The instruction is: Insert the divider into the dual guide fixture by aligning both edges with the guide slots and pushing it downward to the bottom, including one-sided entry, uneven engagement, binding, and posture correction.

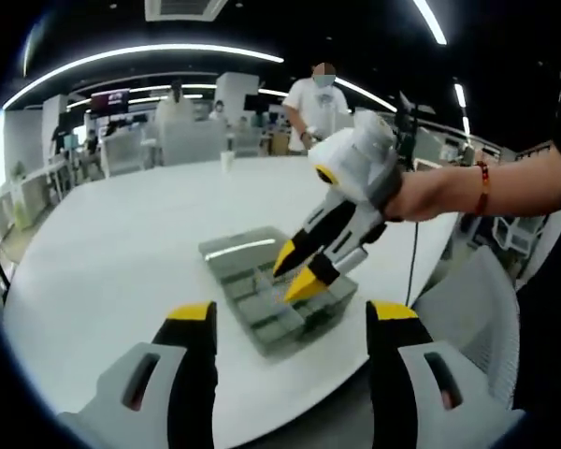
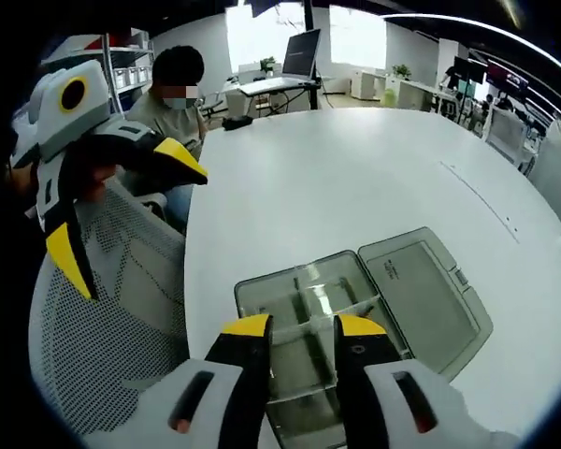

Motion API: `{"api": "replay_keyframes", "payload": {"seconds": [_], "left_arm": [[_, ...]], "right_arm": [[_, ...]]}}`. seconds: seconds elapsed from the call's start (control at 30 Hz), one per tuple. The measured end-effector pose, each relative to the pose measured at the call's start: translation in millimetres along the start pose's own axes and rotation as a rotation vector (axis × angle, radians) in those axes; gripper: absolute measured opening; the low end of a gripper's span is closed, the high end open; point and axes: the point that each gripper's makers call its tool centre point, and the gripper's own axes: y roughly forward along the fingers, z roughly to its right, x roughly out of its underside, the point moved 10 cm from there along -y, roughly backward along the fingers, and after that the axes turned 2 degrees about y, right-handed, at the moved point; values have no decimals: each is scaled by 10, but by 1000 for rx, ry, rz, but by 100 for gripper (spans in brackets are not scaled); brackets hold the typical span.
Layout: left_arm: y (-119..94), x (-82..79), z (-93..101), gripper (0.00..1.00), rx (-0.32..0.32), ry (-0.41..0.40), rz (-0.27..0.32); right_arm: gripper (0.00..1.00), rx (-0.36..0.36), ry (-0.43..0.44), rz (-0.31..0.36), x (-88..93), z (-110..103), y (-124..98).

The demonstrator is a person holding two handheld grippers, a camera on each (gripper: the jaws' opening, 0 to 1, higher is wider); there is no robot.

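Surface: white, round-edged; carries the fixture near its edge.
Fixture: clear compartment box, lid lying open beside it; no readable writing.
Divider: translucent strip standing in the box, between the right gripper's narrowly parted fingers; contact unclear.
Left gripper: fingers wide apart, empty, hanging off the surface edge.
Mesh chair: seen in the right gripper view.
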Motion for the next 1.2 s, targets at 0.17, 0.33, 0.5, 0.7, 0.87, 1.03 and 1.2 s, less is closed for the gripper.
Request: {"api": "replay_keyframes", "payload": {"seconds": [0.17, 0.33, 0.5, 0.7, 0.87, 1.03, 1.2], "left_arm": [[-21, -16, 13, 63, 0, 13, 3], [-39, -19, 20, 65, -6, 20, 3], [-41, -32, 41, 67, 9, 29, 17], [-1, -40, -10, 68, 38, 49, -3], [38, -30, -55, 73, 80, 76, -19], [109, -43, -94, 78, 111, 69, -4], [124, -34, -103, 83, 126, 80, -12]], "right_arm": [[30, 26, 26, 65, 61, -55, -111], [31, 60, 71, 119, 143, -101, -243], [34, 96, 114, 154, 254, -172, -392], [40, 146, 149, 197, 352, -259, -555], [47, 180, 169, 221, 433, -326, -627], [53, 213, 171, 241, 509, -369, -711], [55, 221, 198, 249, 611, -435, -804]]}}
